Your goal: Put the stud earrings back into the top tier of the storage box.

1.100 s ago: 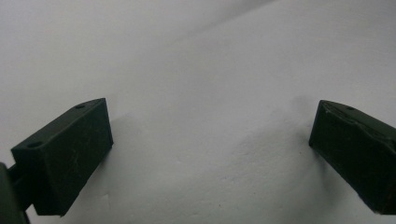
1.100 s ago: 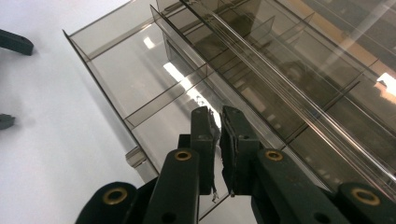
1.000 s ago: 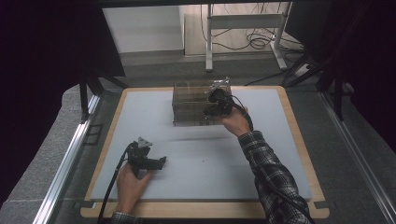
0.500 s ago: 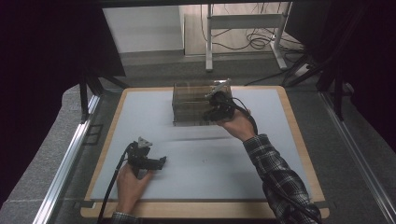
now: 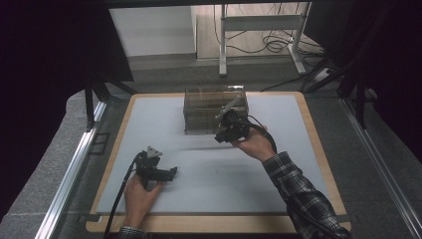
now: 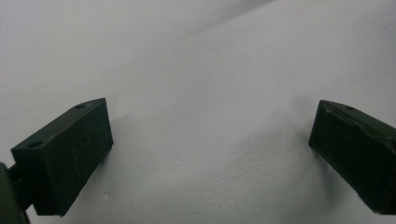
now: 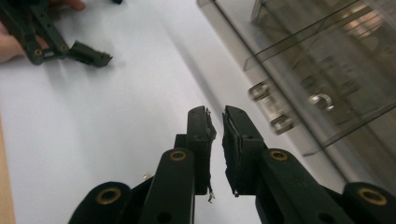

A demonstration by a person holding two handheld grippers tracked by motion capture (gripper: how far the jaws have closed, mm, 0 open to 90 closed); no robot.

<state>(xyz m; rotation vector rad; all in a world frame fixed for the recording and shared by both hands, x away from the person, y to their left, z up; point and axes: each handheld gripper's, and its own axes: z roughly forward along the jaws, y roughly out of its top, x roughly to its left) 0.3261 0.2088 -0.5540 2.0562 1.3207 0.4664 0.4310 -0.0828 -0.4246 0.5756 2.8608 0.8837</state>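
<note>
We hold our right gripper at the near right corner of the clear plastic drawer box, which stands toward the far middle of the white mat. In the right gripper view, our right gripper's jaws stand almost closed, with only a thin slit between them, and they hold nothing. Just to their right in that view lies the front of the drawer box, with its clear handle near the jaw tips but not touching them.

Our left gripper rests low over the mat at the near left, well apart from the box. In the left gripper view its jaws are spread wide, with only bare white mat between them, and they grip nothing. The left gripper also appears at the far left of the right gripper view, in our left hand.
</note>
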